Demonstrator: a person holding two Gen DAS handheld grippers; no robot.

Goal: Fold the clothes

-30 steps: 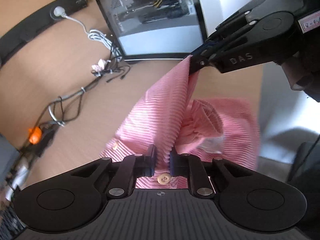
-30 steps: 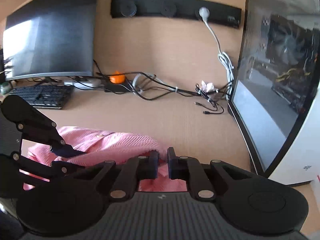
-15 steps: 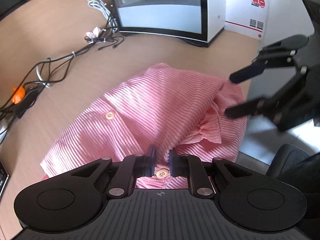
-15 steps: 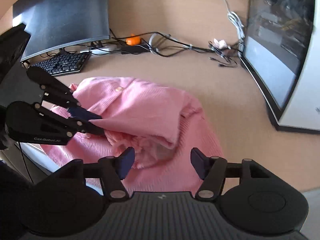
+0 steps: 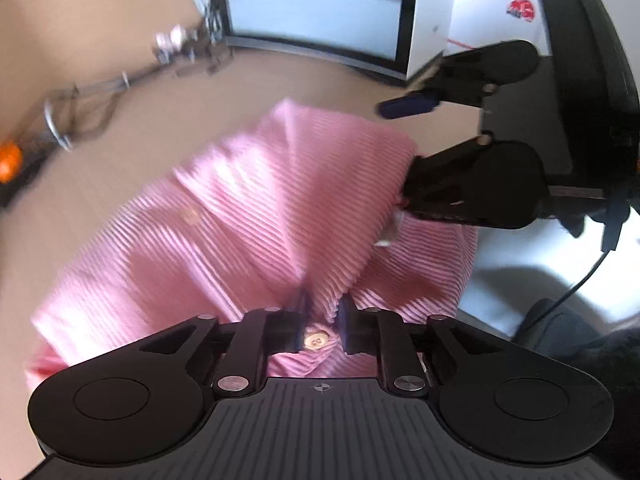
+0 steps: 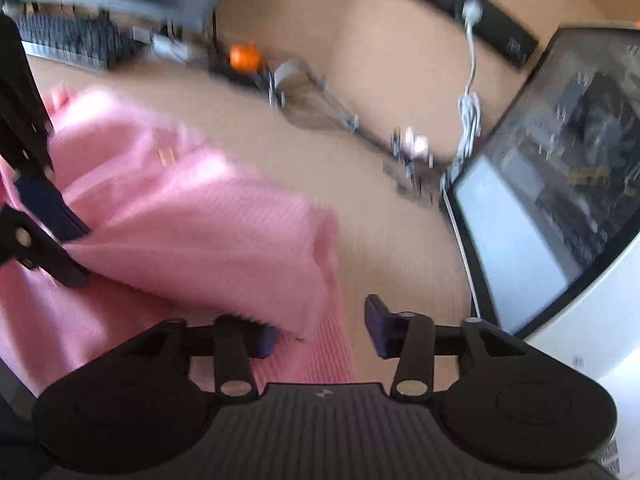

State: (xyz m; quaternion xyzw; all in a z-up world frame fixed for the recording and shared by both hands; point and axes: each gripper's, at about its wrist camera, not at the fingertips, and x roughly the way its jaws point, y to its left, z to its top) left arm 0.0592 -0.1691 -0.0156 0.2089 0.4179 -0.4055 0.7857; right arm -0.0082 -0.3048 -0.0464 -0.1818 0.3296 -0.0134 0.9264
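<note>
The left gripper (image 5: 321, 326) has its jaws nearly closed on a bunched pleat of the pink shirt (image 5: 256, 216), with a pale button (image 5: 316, 341) sitting in the narrow gap between the pads. The right gripper (image 6: 320, 334) has its jaws spread wide and grips nothing; its left finger (image 6: 262, 340) lies under or against the folded edge of the cloth, and I cannot tell whether it touches.

The main risk, as I judge it, lies at that single pinch. The left hold takes only a small gather near the placket, so any pull toward 6 o'clock could drag the whole garment over the desk edge, or undo the fold lying on top. The right gripper, open and close at 3 o'clock in the left view, could catch the loose flap as it closes and crumple it instead of laying it flat. Both views are blurred, which suggests fast motion and makes a clumsy grasp likelier. The cables (image 6: 320, 108) at 12 o'clock are well apart from the cloth.

The shirt is ribbed pink fabric, lying on the wooden desk (image 6: 380, 208) with part hanging past the near edge. One panel is folded over, forming a thick rounded edge toward 3 o'clock in the right view. A second button (image 5: 191, 213) shows at 10 o'clock from the left jaws. The surface is wrinkled, not yet a tidy rectangle.
</note>
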